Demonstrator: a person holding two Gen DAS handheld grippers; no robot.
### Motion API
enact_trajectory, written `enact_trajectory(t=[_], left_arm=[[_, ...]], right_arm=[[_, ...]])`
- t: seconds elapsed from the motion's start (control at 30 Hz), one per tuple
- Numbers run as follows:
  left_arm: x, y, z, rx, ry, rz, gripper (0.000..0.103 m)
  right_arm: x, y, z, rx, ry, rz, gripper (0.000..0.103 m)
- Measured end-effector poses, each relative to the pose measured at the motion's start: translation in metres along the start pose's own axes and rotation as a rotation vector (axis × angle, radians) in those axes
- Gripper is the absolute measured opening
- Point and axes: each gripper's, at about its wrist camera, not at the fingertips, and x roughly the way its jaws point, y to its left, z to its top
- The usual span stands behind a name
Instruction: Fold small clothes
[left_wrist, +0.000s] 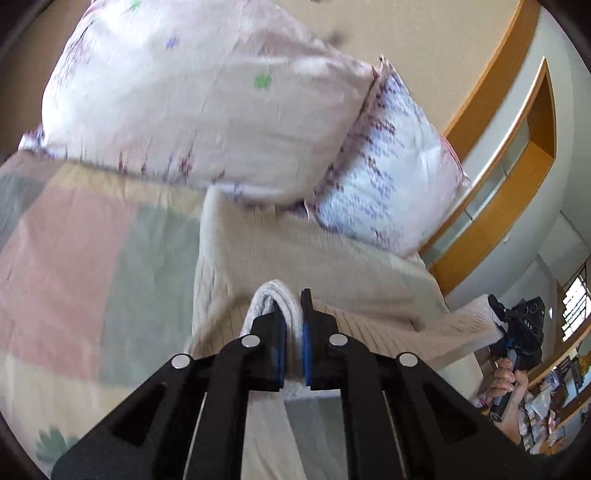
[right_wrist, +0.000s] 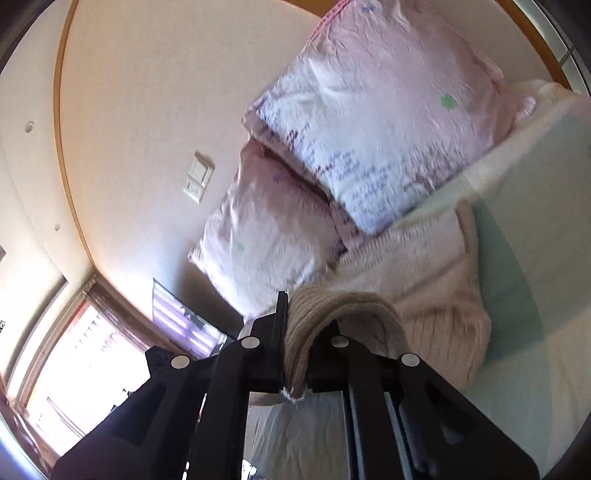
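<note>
A cream ribbed knit sweater (left_wrist: 303, 254) lies spread on the bed, its far edge against the pillows. My left gripper (left_wrist: 293, 314) is shut on a fold of its pale edge. In the left wrist view my right gripper (left_wrist: 496, 314) holds a stretched part of the sweater at the right. In the right wrist view the right gripper (right_wrist: 299, 325) is shut on a bunched beige fold, with the rest of the sweater (right_wrist: 436, 280) lying beyond it on the bed.
Two pink-and-white floral pillows (left_wrist: 207, 107) (right_wrist: 373, 122) lean at the head of the bed. A pastel patchwork bedsheet (left_wrist: 74, 258) covers the bed. A wood-trimmed wall (left_wrist: 517, 110) and a window (right_wrist: 74, 350) are off the bed's side.
</note>
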Motion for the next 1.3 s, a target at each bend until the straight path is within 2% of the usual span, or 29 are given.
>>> enact_trajectory(t=[0.07,0.1,0.13,0.17,0.2,0.23,0.27,0.3,0.33,0.37,0.4,0.47,0.53,0.57,0.6,0.7,0.73,0.77,0.87,0.9,1.0,1.07,1.13,1.17,1.2,1.23,1.27,1.3], left_arm=[[0.033,0.008,0.042,-0.008,-0.04,0.042,0.007],[0.055,0.014,0.061,-0.017,-0.045,0.076,0.007],[0.078,0.021,0.073,-0.017,-0.034,0.116,0.012],[0.097,0.029,0.081,-0.017,-0.013,0.162,0.025],[0.118,0.039,0.086,-0.023,0.02,0.228,0.037],[0.134,0.05,0.09,-0.028,0.055,0.32,0.066],[0.137,0.057,0.09,-0.034,0.062,0.356,0.071],[0.133,0.066,0.088,-0.041,0.061,0.341,0.072],[0.126,0.076,0.085,-0.054,0.063,0.293,0.078],[0.121,0.084,0.08,-0.07,0.078,0.26,0.083],[0.116,0.093,0.073,-0.096,0.102,0.223,0.083],[0.115,0.107,0.057,-0.163,0.163,0.131,0.082],[0.12,0.117,0.043,-0.222,0.205,0.086,0.079],[0.125,0.119,0.037,-0.246,0.231,0.062,0.074],[0.128,0.118,0.033,-0.253,0.238,0.048,0.073],[0.132,0.105,0.03,-0.201,0.218,0.076,0.07],[0.134,0.1,0.031,-0.196,0.22,0.085,0.059],[0.141,0.098,0.029,-0.216,0.25,0.062,0.037],[0.146,0.098,0.027,-0.292,0.259,0.041,0.022],[0.145,0.097,0.028,-0.315,0.253,0.041,0.021],[0.134,0.067,0.042,-0.33,0.194,-0.062,0.019],[0.134,0.024,0.056,-0.289,0.161,-0.164,0.018],[0.15,-0.034,0.065,-0.231,0.15,-0.28,0.018],[0.163,-0.057,0.065,-0.228,0.16,-0.34,0.018],[0.186,-0.086,0.062,-0.242,0.188,-0.435,0.019],[0.205,-0.105,0.057,-0.266,0.211,-0.513,0.024],[0.23,-0.125,0.049,-0.311,0.256,-0.62,0.036],[0.252,-0.139,0.04,-0.374,0.308,-0.711,0.041]], right_arm=[[0.033,-0.018,0.022,0.03,-0.044,-0.03,0.007],[0.055,-0.031,0.033,0.06,-0.072,-0.084,0.008],[0.072,-0.044,0.04,0.087,-0.086,-0.147,0.009],[0.089,-0.057,0.044,0.098,-0.08,-0.229,0.011],[0.106,-0.072,0.045,0.112,-0.05,-0.331,0.02],[0.113,-0.082,0.045,0.14,-0.015,-0.393,0.032],[0.112,-0.089,0.043,0.163,0.008,-0.405,0.038],[0.104,-0.092,0.041,0.159,0.008,-0.383,0.05],[0.096,-0.091,0.04,0.124,-0.007,-0.382,0.065],[0.087,-0.088,0.04,0.081,-0.027,-0.397,0.072],[0.079,-0.085,0.039,0.042,-0.041,-0.4,0.079],[0.073,-0.084,0.039,0.028,-0.017,-0.378,0.079],[0.072,-0.083,0.034,0.037,0.015,-0.35,0.079],[0.072,-0.081,0.032,0.033,0.029,-0.341,0.079],[0.071,-0.078,0.028,0.02,0.045,-0.34,0.079],[0.073,-0.075,0.023,0.008,0.075,-0.341,0.079],[0.07,-0.077,0.021,0.015,0.08,-0.335,0.079],[0.066,-0.078,0.02,0.025,0.08,-0.329,0.079],[0.052,-0.086,0.02,0.064,0.066,-0.309,0.079],[0.046,-0.088,0.02,0.07,0.059,-0.309,0.079],[0.026,-0.09,0.023,0.064,0.029,-0.315,0.079],[0.013,-0.09,0.026,0.043,0.0,-0.336,0.079],[0.003,-0.091,0.031,0.029,-0.039,-0.37,0.079],[0.001,-0.092,0.033,0.035,-0.055,-0.376,0.079],[0.001,-0.094,0.035,0.038,-0.068,-0.383,0.079],[0.002,-0.095,0.037,0.035,-0.075,-0.398,0.079],[0.004,-0.097,0.04,0.033,-0.075,-0.409,0.079],[0.007,-0.1,0.043,0.038,-0.063,-0.416,0.079]])
